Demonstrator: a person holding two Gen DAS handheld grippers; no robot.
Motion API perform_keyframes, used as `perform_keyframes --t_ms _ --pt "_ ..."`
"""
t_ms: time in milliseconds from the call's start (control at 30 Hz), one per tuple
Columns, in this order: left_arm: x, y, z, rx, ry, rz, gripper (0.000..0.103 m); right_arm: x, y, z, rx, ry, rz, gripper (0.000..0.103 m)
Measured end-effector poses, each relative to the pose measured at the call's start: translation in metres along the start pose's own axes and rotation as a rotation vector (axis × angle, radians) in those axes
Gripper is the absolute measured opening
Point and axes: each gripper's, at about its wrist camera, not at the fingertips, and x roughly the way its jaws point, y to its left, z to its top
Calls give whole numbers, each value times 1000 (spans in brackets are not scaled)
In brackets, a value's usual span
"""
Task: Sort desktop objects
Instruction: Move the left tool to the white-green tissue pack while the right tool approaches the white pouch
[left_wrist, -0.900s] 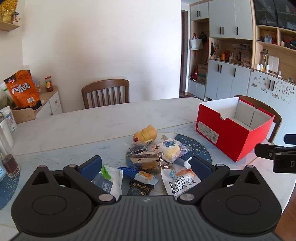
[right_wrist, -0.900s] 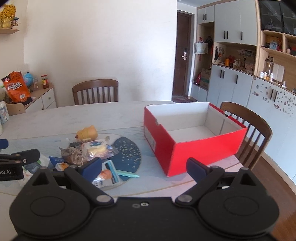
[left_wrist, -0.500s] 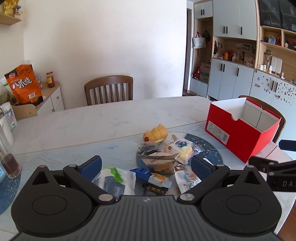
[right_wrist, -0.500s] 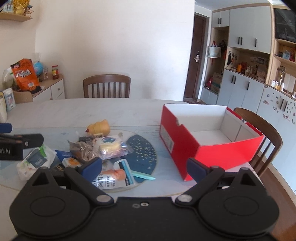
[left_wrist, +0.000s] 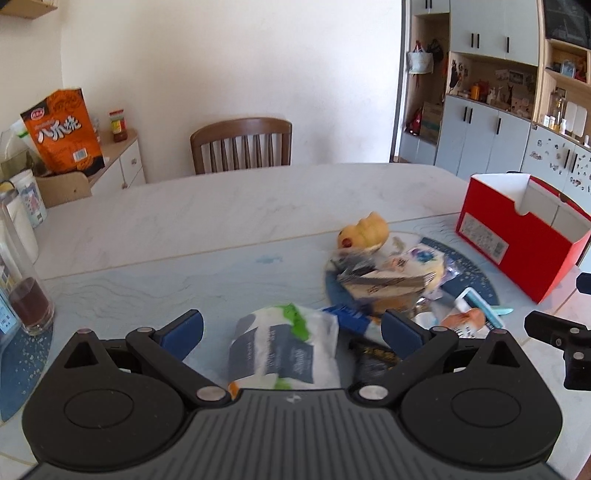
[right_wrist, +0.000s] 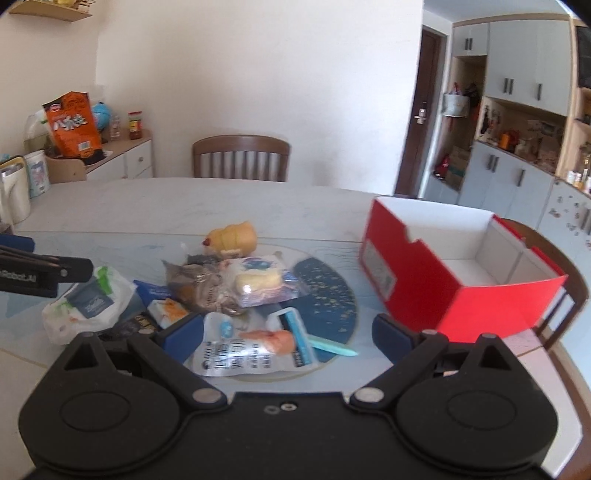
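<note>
A heap of snack packets lies on the marble table (left_wrist: 229, 206) by a dark blue round mat (right_wrist: 325, 295). A white and green bag (left_wrist: 284, 347) sits under my left gripper (left_wrist: 291, 332), between its wide open fingers and untouched. A yellow duck toy (left_wrist: 365, 230) stands behind the heap. My right gripper (right_wrist: 288, 334) hangs open above a clear packet with an orange piece (right_wrist: 255, 350) and a teal stick (right_wrist: 332, 347). The empty red box (right_wrist: 443, 273) stands to the right. The duck toy (right_wrist: 232, 238) and the white and green bag (right_wrist: 88, 302) show in the right wrist view too.
A brown wooden chair (left_wrist: 242, 146) stands at the far side, another chair (right_wrist: 554, 266) behind the red box. A glass of dark drink (left_wrist: 31, 302) and white containers (left_wrist: 22, 206) line the left edge. An orange snack bag (left_wrist: 62, 133) rests on a side cabinet.
Both grippers have swung to the left, so the red box has slid right in both views. The white and green bag now lies between my left gripper's fingers. Both stayed open.
</note>
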Motion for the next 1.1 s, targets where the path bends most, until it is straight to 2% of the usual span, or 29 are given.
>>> perform_keyframes --t_ms 433,667,1100 --pt "36 -1 -6 -17 77 60 103 65 3 -6 -77 71 125 101" --pt "49 1 -7 -4 102 74 103 94 -3 -8 -44 123 151 101" --pt "62 3 -15 7 144 75 103 114 -1 -16 -39 182 160 103"
